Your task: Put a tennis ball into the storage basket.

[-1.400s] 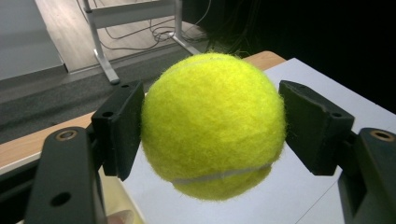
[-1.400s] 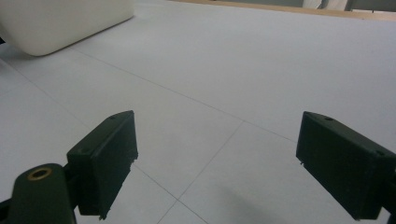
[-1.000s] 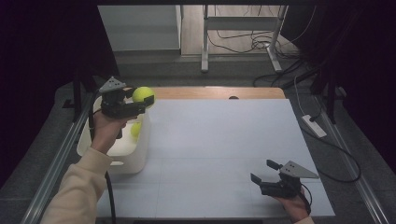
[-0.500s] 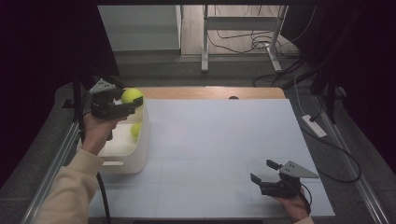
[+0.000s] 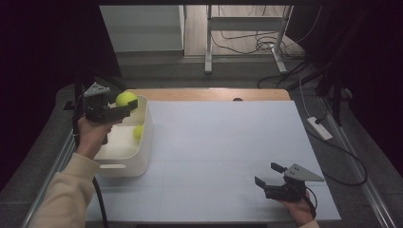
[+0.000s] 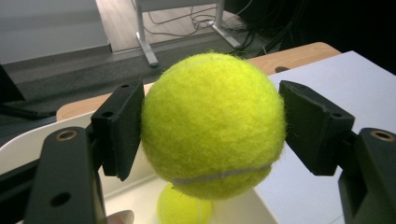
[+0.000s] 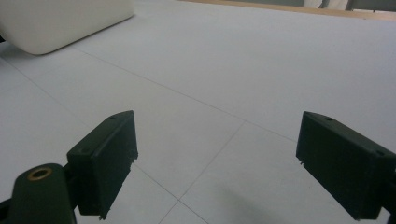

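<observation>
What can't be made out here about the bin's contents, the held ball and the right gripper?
- Bin contents: in the high view the left gripper, its hand and the held tennis ball cover part of the inside; one second ball shows, more cannot be ruled out.
- Second ball in the left gripper view: cut off by the bottom edge.
- Right gripper: its body is cut off in its own view.

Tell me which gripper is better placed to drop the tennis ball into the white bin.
Left. The left gripper is shut on the tennis ball and holds it above the white bin, where another ball lies. The right gripper is open, empty, and far across the table.
</observation>
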`<act>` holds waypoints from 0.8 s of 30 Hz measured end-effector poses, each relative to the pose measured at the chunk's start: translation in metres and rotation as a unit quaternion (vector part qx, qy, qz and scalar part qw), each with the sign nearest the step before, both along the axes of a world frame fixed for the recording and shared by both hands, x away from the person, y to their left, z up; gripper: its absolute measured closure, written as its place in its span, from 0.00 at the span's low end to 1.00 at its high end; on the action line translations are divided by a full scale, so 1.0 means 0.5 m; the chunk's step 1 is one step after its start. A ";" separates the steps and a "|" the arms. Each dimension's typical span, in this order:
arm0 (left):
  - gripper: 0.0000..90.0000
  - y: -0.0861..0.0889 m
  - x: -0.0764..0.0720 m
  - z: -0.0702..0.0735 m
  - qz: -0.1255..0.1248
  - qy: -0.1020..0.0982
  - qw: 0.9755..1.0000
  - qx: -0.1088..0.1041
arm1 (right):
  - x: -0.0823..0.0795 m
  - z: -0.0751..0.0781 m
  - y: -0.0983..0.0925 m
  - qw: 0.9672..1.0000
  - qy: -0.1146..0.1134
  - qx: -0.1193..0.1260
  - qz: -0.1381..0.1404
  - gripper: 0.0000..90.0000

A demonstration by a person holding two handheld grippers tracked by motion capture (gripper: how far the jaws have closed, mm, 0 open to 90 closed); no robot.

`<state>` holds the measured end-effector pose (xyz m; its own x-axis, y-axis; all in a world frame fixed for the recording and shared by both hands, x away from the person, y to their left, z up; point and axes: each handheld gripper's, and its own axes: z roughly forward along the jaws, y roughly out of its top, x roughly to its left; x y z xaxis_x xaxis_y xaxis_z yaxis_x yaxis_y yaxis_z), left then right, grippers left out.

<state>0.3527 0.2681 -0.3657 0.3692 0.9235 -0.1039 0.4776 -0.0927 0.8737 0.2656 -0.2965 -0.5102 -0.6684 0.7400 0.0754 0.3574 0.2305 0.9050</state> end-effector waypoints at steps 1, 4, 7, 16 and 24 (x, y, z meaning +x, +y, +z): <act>0.30 0.003 0.001 -0.002 0.003 0.002 1.000 -0.001 | 0.000 0.000 0.000 1.000 0.000 -0.001 0.000 0.14; 0.30 0.011 0.002 -0.007 0.009 0.008 1.000 0.000 | 0.000 0.000 0.000 1.000 0.000 0.000 0.000 0.14; 0.30 0.019 0.006 -0.014 0.017 0.012 1.000 0.003 | 0.000 0.000 -0.001 1.000 0.000 -0.001 0.000 0.14; 0.30 0.036 0.014 -0.024 0.036 0.022 0.999 0.005 | 0.000 0.000 -0.001 1.000 0.001 -0.001 -0.001 0.14; 0.30 0.055 0.022 -0.034 0.057 0.044 0.997 0.024 | 0.001 -0.001 -0.001 1.000 0.001 -0.001 0.000 0.14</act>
